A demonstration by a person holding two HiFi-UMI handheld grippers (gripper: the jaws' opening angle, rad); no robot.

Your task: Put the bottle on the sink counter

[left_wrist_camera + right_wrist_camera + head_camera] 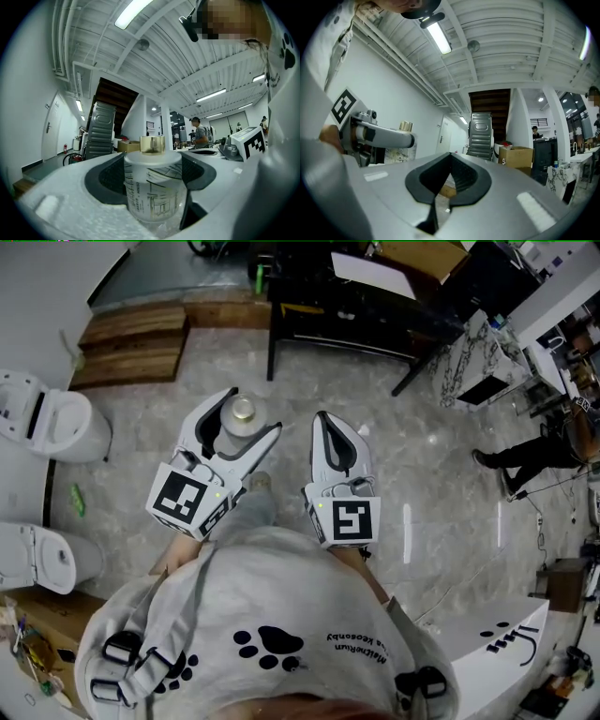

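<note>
Far left: white toilets (56, 423) by the wall. Left gripper (251, 415): jaws spread wide and clamped on the bottle (236, 432) (frosted body, line-drawing print, gold cap). The bottle is upright, carried above the grey marbled floor (441, 484) and resting on no tabletop. Right gripper (326, 425): just beside the left one, jaws closed tip to tip, nothing between them. Far right: a person in dark clothes (534, 454), well apart.

Left gripper (249, 420) level, jaws on bottle (152, 183) (held wide), right gripper (328, 427) jaws together
</note>
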